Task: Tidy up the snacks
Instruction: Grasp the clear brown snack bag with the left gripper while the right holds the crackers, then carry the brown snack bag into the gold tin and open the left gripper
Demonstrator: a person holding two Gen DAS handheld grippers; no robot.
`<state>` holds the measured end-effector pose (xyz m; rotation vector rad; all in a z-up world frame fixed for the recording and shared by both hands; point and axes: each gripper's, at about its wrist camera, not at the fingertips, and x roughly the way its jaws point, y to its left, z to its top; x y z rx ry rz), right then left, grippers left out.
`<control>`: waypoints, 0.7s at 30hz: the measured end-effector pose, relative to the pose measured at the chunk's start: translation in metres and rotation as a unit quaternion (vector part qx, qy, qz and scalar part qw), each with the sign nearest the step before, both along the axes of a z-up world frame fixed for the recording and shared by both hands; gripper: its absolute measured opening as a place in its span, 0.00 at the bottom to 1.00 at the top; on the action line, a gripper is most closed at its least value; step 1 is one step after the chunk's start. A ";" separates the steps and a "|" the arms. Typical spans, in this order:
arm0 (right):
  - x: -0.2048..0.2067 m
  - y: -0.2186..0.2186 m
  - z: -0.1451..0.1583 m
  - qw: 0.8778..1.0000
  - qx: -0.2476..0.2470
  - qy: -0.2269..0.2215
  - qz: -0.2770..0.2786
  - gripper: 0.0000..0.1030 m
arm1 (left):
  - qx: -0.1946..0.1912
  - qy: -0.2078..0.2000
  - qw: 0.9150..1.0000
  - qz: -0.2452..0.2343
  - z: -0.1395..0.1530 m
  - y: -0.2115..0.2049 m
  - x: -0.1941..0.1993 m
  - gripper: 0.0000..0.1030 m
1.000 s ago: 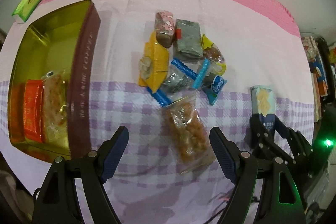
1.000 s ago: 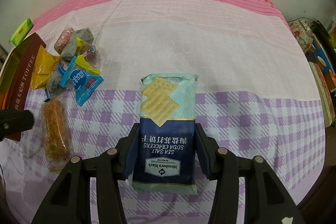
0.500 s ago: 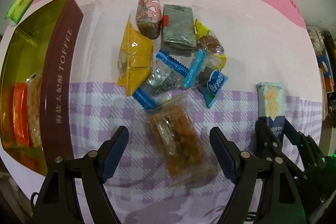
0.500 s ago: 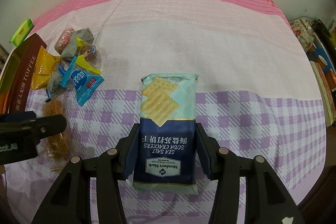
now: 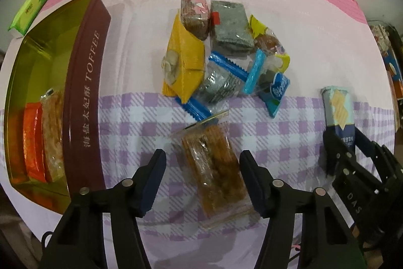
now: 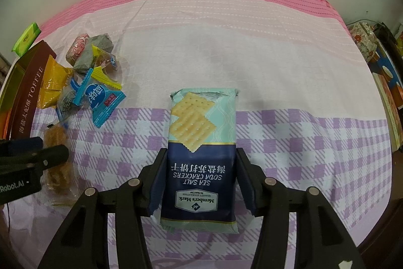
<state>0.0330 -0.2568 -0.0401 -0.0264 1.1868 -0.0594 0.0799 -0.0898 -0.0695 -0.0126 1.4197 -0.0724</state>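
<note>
**Snack sorting: two grippers, tin and loose packets**

Left gripper (image 5: 202, 172): points down at the checked tablecloth (image 5: 141, 122), jaws closing, pads not yet touching the clear-wrapped brown snack bar (image 5: 214, 168) that lies between them. Toffee tin (image 5: 85, 97): to its left, holding an orange packet (image 5: 32, 140) and a clear-wrapped bar (image 5: 53, 135). Snack pile (image 5: 221, 54): just beyond the fingertips, with a yellow packet (image 5: 185, 62) and blue packets.

Right gripper (image 6: 200, 177): jaws opening, a finger close at each side of the soda cracker pack (image 6: 200, 160), which lies flat on the cloth; grip cannot be told.
</note>
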 end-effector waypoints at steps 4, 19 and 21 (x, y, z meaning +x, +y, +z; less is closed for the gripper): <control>0.000 0.000 0.000 1.000 0.000 0.000 0.000 0.49 | -0.002 -0.001 1.000 0.003 -0.004 -0.002 -0.006 0.59; 0.000 0.001 -0.001 1.000 -0.001 0.000 -0.001 0.50 | 0.015 -0.009 1.000 -0.019 -0.010 -0.006 -0.023 0.37; 0.000 0.001 -0.001 1.000 -0.001 0.001 -0.001 0.50 | 0.012 -0.010 1.000 -0.022 -0.006 0.001 -0.023 0.37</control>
